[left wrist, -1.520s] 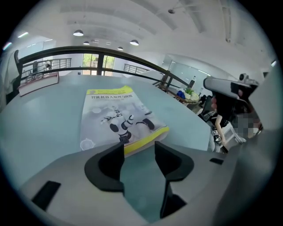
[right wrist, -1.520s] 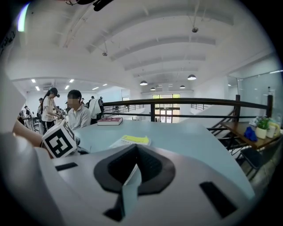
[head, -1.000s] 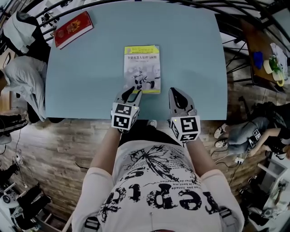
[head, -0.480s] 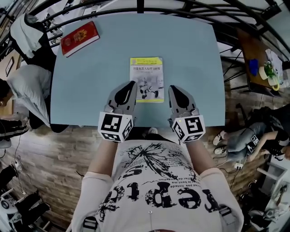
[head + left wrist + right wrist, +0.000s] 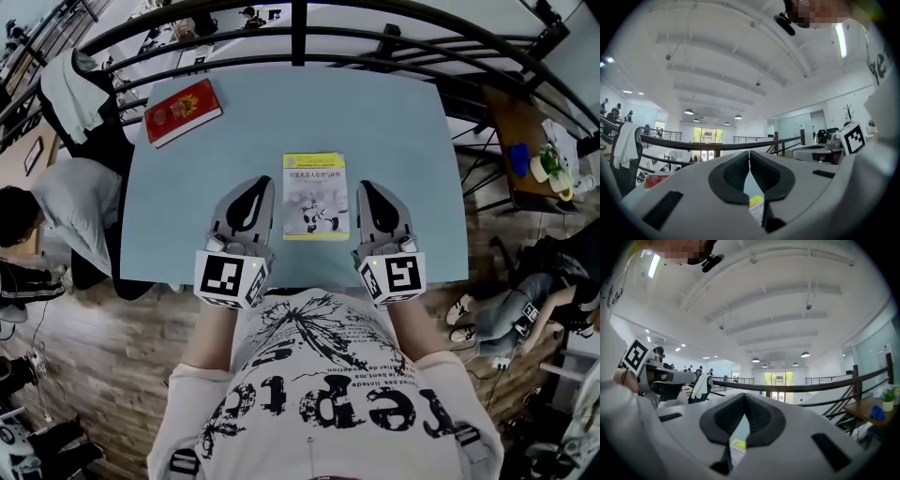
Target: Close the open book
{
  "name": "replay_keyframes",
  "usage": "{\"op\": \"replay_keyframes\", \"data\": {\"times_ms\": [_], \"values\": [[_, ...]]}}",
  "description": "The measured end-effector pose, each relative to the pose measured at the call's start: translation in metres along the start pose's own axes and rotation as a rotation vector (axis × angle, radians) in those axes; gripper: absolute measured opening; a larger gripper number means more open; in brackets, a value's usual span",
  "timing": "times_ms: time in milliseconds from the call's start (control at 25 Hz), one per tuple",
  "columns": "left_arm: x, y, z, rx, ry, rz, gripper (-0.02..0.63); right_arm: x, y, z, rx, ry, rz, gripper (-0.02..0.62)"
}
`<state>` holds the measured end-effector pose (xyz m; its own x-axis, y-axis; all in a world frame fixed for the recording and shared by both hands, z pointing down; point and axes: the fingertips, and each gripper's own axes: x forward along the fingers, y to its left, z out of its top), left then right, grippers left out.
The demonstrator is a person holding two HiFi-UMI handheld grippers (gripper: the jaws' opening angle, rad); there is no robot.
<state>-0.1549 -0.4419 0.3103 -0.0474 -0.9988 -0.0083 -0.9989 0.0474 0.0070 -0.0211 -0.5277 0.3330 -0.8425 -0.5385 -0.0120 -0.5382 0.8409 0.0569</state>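
A closed book (image 5: 315, 195) with a yellow-and-white cover lies flat on the light blue table (image 5: 394, 122), near the front edge. My left gripper (image 5: 261, 186) is held up above the table just left of the book, its jaws shut with nothing between them. My right gripper (image 5: 367, 190) hovers just right of the book, jaws shut and empty. In the left gripper view the tips (image 5: 749, 154) meet, and a strip of the book (image 5: 757, 206) shows low down behind the closed jaws. The right gripper view shows its tips (image 5: 745, 397) closed, with the book (image 5: 737, 449) below them.
A closed red book (image 5: 183, 112) lies at the table's far left corner. A dark metal railing (image 5: 298, 23) runs behind the table. A chair with clothes (image 5: 70, 84) stands at the left. A seated person (image 5: 42, 211) is at the left edge; another person (image 5: 534, 291) sits at the right.
Both grippers have risen off the table and now point level. The left gripper's jaws, open beside the book a second ago, have closed. The book lies as before.
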Motion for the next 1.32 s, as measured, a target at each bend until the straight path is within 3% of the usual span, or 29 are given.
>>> {"op": "replay_keyframes", "data": {"times_ms": [280,520,1320], "values": [[0.003,0.012,0.003,-0.010,-0.004,-0.015,0.021,0.012,0.014,0.017,0.002,-0.019,0.052,0.009],[0.009,0.017,-0.002,-0.001,0.026,-0.040,0.021,0.022,0.014,0.016,-0.012,-0.012,0.041,0.008],[0.019,0.024,-0.015,-0.022,0.058,0.001,0.021,0.031,0.007,0.009,-0.002,0.013,0.042,0.008]]}}
